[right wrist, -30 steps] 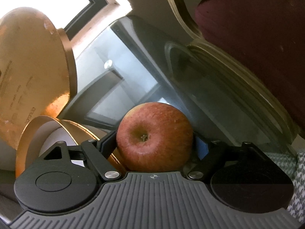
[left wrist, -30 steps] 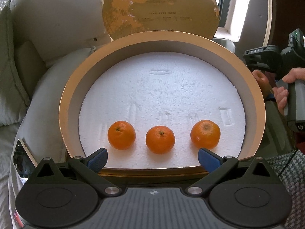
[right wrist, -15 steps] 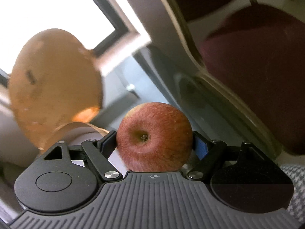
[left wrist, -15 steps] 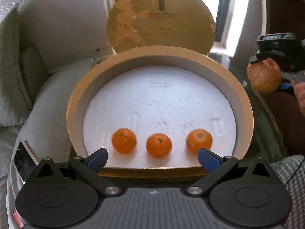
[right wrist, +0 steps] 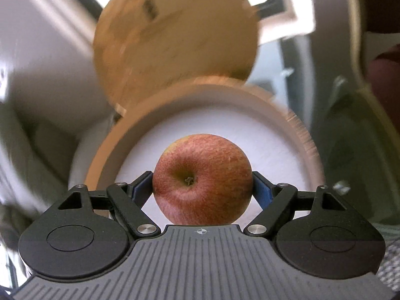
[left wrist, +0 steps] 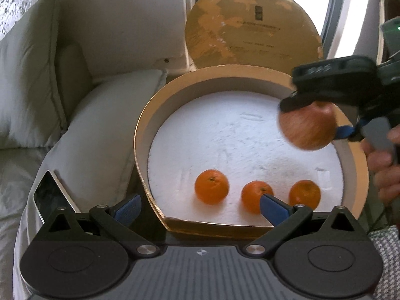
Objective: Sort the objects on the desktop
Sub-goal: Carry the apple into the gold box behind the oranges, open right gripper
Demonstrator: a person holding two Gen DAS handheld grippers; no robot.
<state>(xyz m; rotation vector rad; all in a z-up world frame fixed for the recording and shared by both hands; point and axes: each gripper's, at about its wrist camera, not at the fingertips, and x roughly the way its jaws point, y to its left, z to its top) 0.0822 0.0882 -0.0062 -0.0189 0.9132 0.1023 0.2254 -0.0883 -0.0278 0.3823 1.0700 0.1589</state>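
A round gold box (left wrist: pixel 142 135) with a white foam floor holds three oranges (left wrist: pixel 211 187) in a row near its front rim. My right gripper (right wrist: pixel 202 187) is shut on a red apple (right wrist: pixel 202 178). In the left wrist view the apple (left wrist: pixel 308 126) hangs above the box's right rim, held by the right gripper (left wrist: pixel 315 125). My left gripper (left wrist: pixel 200 206) is open and empty, low at the box's front left edge. The box (right wrist: pixel 175 100) fills the right wrist view behind the apple.
The box's gold lid (left wrist: pixel 252 32) stands upright behind it against a window. White cushions (left wrist: pixel 105 125) lie to the left. A phone-like slab (left wrist: pixel 52 195) lies at the lower left. A houndstooth cloth (left wrist: pixel 387 250) is at the lower right.
My right gripper has carried the apple left, from beside the box to over its right rim. My left gripper has shifted left, so the box now sits further right in its view.
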